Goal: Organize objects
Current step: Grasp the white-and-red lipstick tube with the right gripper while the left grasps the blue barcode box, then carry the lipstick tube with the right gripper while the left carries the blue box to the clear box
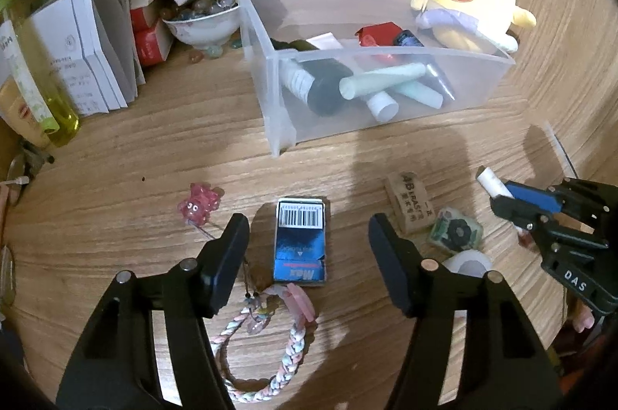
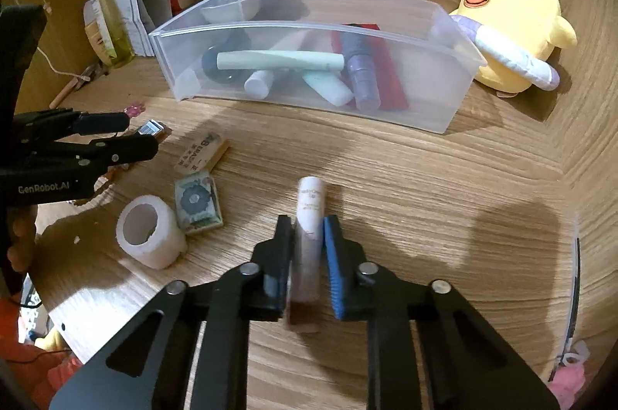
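Step in hand: we are picking loose items off the bench point(image 1: 386, 155) for the clear bin point(image 1: 386, 56).
Right tool point(image 2: 307, 236): clamped on a slim white tube point(image 2: 310, 201); both pads press its sides, lower centre of the right view.
Tube position: cap end points toward the bin; its lower end is blurred, so we cannot tell whether it is off the bench.
Left tool point(image 1: 309, 236): jaws apart, one on each side of the blue box point(image 1: 301, 244), lower centre of the left view; the pads do not touch it.
Box position: flat on the bench, barcode end toward the bin.
Bin position: upper centre of both views, already holding tubes and bottles; open space shows at its right end in the right view.
Nearby items: eraser point(image 1: 408, 205) and cube point(image 1: 455, 228) right of the box, pink charm point(image 1: 199, 201) and braided cord point(image 1: 266, 332) left and below it.
Next move, right: we judge a lift, a carry over the near wall, then release.
Next move, left: we judge closing squarely on the box's long sides, clear of the cord.
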A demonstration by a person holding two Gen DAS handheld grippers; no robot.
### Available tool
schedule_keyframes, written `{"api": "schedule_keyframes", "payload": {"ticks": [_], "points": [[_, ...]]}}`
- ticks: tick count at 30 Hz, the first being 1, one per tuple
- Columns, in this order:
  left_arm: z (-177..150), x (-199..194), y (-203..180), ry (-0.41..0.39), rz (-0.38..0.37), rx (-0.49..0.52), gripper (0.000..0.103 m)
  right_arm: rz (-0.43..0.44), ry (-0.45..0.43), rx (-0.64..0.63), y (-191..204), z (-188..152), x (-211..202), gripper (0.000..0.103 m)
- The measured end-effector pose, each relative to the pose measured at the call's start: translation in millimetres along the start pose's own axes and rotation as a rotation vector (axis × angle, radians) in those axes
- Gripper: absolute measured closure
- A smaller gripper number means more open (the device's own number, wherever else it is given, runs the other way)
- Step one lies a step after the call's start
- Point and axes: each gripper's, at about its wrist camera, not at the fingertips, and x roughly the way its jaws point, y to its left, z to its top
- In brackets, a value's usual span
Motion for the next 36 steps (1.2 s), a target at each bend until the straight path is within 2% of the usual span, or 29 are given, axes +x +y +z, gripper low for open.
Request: {"api": "schedule_keyframes", "payload": {"ticks": [5, 7, 9, 17, 25, 36], "points": [[0, 3, 1, 0.02, -0.013, -0.002, 0.061, 0.002, -0.011, 0.018, -2, -1, 0, 0.089], [1, 2, 2, 0.02, -0.015, -0.006, 0.072, 0.003, -0.015, 0.022, -3, -1, -1, 0.089], [1, 2, 3, 0.018, -0.002, -0.013, 0.076, 0.006, -0.018, 0.028, -4, -1, -1, 0.089], [1, -6, 1, -0.017, 0.014, -0.026, 0.076, 0.008, -0.062, 0.058, -12, 7, -11, 0.089], [12, -36, -3, -0.128, 0.014, -0.024, 0.076, -0.001, -0.114, 0.07, -16, 21, -23, 0.089], [29, -66, -10, -0.246, -0.022, -0.041, 0.076, 0.003, -0.198, 0.062, -14, 42, -42, 0.089]]}}
